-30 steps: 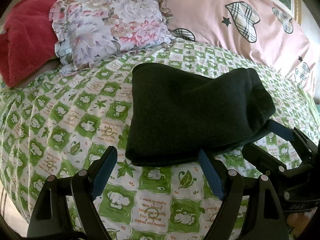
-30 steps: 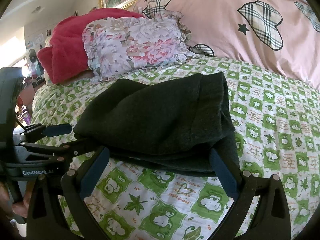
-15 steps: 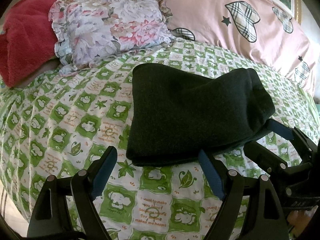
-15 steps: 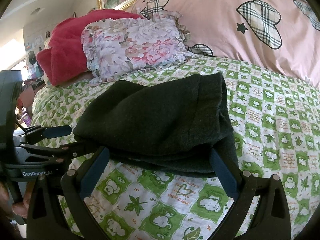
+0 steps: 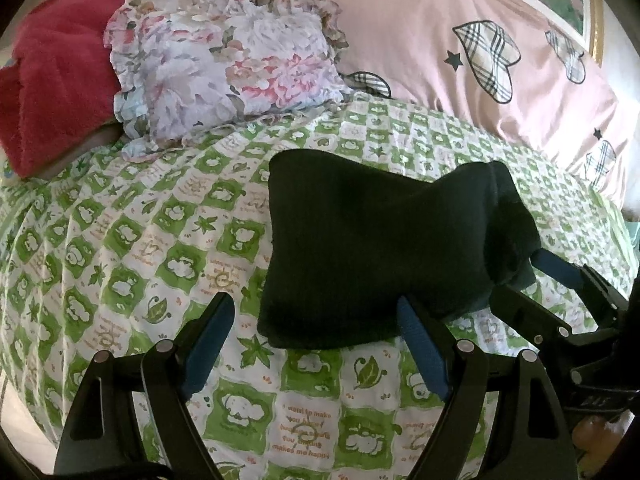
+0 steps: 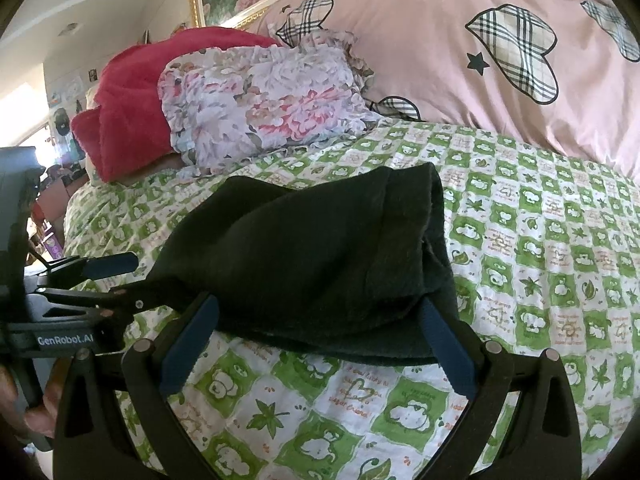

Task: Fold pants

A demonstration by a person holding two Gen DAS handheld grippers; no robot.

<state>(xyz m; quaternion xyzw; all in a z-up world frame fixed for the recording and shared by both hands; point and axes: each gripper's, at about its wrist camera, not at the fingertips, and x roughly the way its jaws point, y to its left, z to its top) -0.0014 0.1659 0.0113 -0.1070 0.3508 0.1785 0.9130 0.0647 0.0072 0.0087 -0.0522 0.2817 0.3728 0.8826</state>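
Holding both pairs of fingers spread wide, we grip nothing: left gripper (image 5: 316,344) and right gripper (image 6: 318,340) sit at the near edge of the folded dark pants (image 5: 376,248), centre frame on the green-checked bed sheet (image 5: 132,240). Floral pillow (image 5: 224,68) and red blanket (image 5: 52,84) lie upper left; pink pillow (image 5: 460,32) upper right.

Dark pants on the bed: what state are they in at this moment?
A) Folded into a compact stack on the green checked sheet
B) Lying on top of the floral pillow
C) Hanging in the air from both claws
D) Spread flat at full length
A. The dark pants lie as a layered bundle on the green checked sheet, with the left claw and right claw both open and the floral pillow apart behind.
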